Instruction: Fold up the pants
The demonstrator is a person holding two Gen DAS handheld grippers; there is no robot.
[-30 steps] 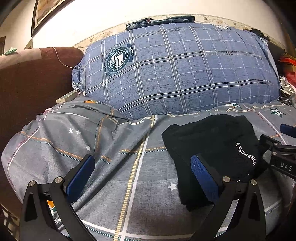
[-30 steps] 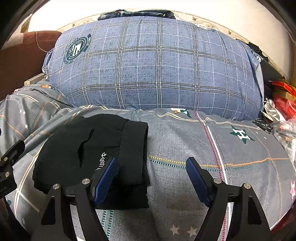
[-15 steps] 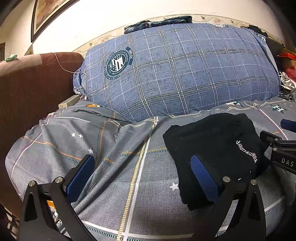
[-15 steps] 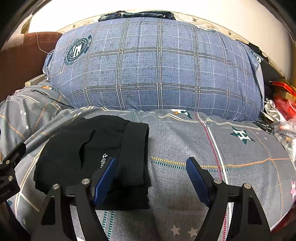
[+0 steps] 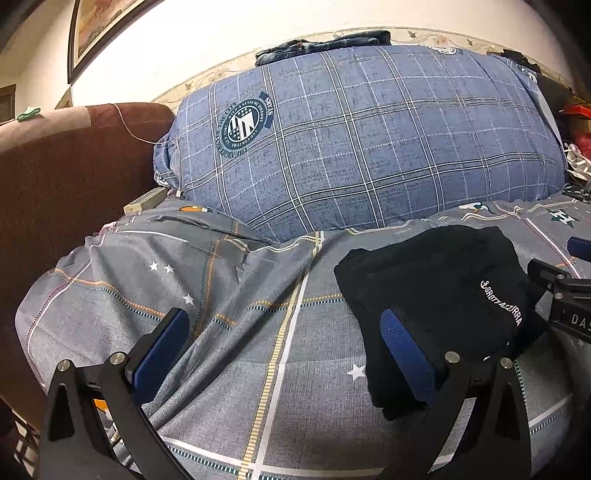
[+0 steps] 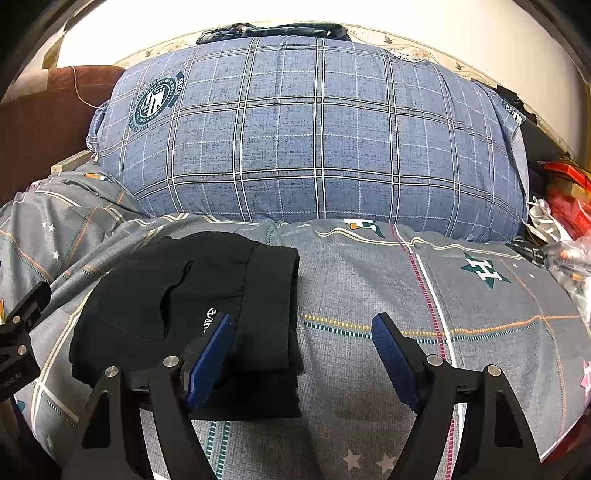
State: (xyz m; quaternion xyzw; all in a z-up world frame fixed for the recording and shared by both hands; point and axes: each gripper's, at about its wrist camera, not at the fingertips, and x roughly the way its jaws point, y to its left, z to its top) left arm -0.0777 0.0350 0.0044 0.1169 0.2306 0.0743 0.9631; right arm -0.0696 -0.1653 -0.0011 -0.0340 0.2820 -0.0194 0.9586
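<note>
One folded pants; two grippers, jaws apart.

Bed: I am looking across a grey bedspread patterned with stars and stripes.
Pillow: a big blue plaid pillow is leaning against the wall behind it.
Wall: a pale wall is catching bright light, with a dark picture frame hanging at upper left.
Left side: a brown upholstered headboard is standing beside the bed.
</note>
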